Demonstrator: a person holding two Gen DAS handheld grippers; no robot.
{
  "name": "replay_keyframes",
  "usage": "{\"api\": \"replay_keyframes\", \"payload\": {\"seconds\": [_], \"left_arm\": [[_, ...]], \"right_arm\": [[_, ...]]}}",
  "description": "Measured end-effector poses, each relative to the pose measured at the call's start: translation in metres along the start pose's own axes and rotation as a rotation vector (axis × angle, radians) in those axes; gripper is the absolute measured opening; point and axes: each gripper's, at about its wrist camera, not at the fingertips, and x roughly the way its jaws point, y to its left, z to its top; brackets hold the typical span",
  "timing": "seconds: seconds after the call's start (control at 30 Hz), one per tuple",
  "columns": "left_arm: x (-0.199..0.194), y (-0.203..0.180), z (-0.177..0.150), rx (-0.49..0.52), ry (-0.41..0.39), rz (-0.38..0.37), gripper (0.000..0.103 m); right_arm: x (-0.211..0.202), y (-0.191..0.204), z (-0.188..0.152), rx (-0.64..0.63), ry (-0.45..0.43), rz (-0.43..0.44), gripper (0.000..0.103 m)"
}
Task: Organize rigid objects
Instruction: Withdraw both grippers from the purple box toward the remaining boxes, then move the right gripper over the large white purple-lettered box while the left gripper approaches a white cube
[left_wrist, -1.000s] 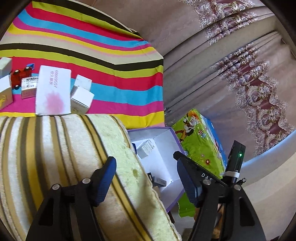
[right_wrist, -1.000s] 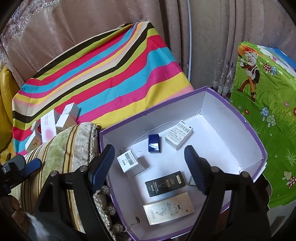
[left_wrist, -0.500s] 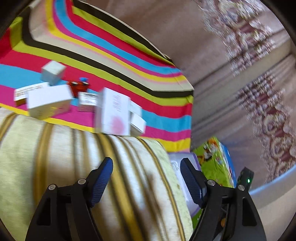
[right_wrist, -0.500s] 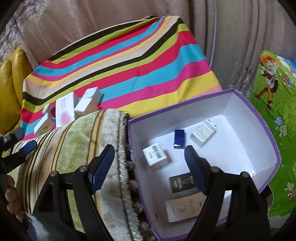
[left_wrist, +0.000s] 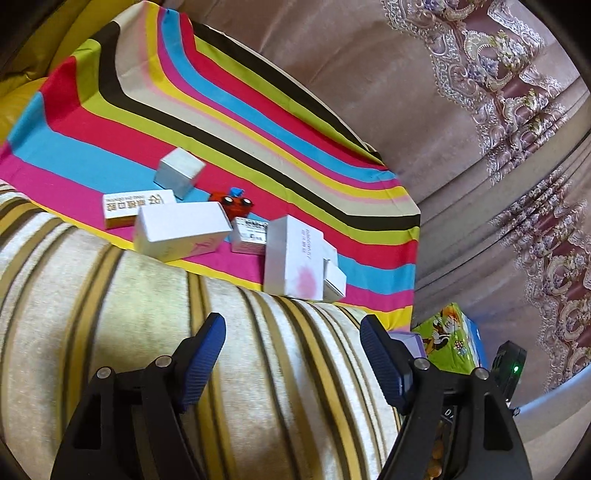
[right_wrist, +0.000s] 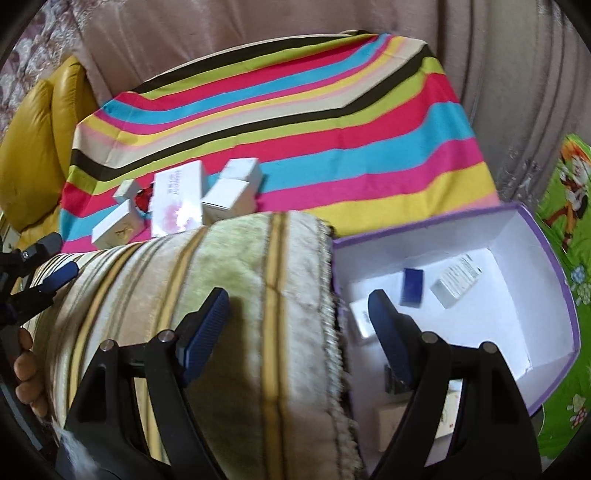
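Landmark is the striped cushion (right_wrist: 221, 295). Off its left end, the left gripper (left_wrist: 291, 343) hangs with jaws spread, empty. Beyond the cushion's far edge, white boxes (left_wrist: 181, 236) cluster on the rainbow cloth (right_wrist: 295, 122). Above the cushion, the right gripper (right_wrist: 299, 317) gapes, empty. Right of it sits the purple storage box (right_wrist: 565, 295), holding small cartons (right_wrist: 456, 282).

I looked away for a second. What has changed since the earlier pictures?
Both open, empty grippers, left and right, swung left, away from the purple box toward the small boxes on the striped cloth. Nothing was taken or let go. The items in the box and on the cloth stayed put.
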Motion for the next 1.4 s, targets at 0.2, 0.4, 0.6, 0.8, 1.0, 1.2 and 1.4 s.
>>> {"api": "replay_keyframes", "payload": {"seconds": [0.2,0.4,0.6,0.8,1.0,1.2,1.4], "left_arm": [[-0.003,0.003,0.001,0.006,-0.007,0.015,0.076],[-0.005,0.008,0.003,-0.001,-0.016,0.026,0.076],[-0.008,0.013,0.006,-0.007,-0.029,0.046,0.076],[-0.01,0.017,0.008,-0.012,-0.033,0.053,0.076],[-0.012,0.02,0.01,-0.019,-0.042,0.059,0.076],[-0.014,0.021,0.012,-0.012,-0.053,0.08,0.077],[-0.015,0.021,0.013,-0.013,-0.058,0.087,0.077]], "right_arm": [[0.012,0.03,0.015,-0.073,0.003,0.047,0.08],[0.023,0.053,0.028,-0.126,0.011,0.079,0.08],[0.039,0.076,0.045,-0.174,0.021,0.117,0.08],[0.06,0.099,0.061,-0.219,0.036,0.138,0.08],[0.077,0.112,0.074,-0.239,0.038,0.129,0.08],[0.096,0.12,0.081,-0.253,0.073,0.114,0.08],[0.108,0.124,0.085,-0.258,0.092,0.109,0.08]]}}
